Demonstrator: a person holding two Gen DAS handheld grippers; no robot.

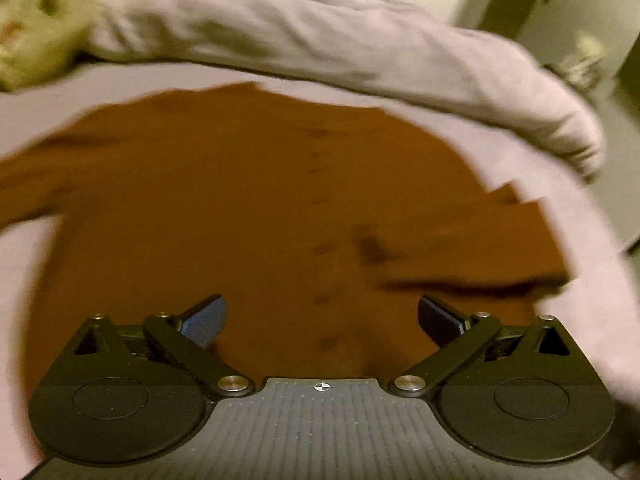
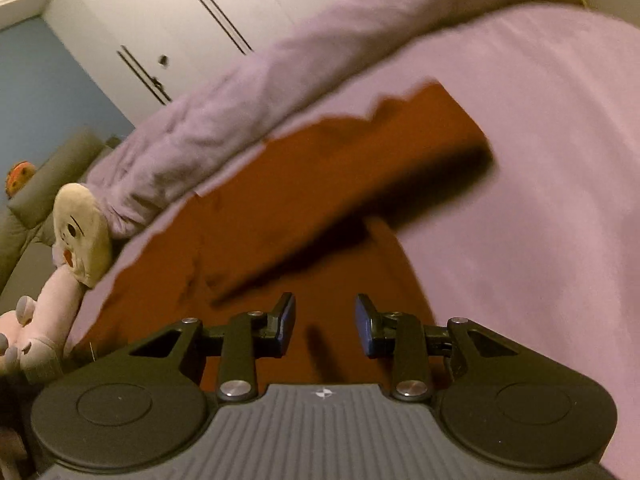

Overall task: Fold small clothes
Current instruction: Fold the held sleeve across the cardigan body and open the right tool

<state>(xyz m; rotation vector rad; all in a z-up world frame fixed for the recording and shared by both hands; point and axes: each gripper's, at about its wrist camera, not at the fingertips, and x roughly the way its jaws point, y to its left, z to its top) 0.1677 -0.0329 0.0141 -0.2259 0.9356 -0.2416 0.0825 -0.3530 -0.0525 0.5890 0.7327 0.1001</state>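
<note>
The left tongs (image 1: 322, 320) are standing spread wide, nothing between the blue pads (image 1: 206, 318), tilting down over the lower part of a rust-brown garment (image 1: 224, 208). The right tongs (image 2: 326, 326) are standing partly spread, also with nothing between them, angling down over the same garment (image 2: 256, 240) from its other side; the view from them is rolled, so the bed is running diagonally across it.

The garment is lying flat on the lilac sheet of the bed (image 1: 500, 152). In the left wrist view its body is spreading broadly, a faint line of dark marks running down its middle toward the tongs, so its long axis is pointing away from the camera toward the rumpled lilac duvet (image 1: 320, 28). One sleeve (image 1: 468, 240) is lying folded inward across the body from the right, its cuff end near the middle; the other sleeve is stretching out to the left edge of the view.

Beyond the duvet a cream plush toy (image 2: 82, 232) is resting, with white wardrobe doors (image 2: 192, 20) behind.
</note>
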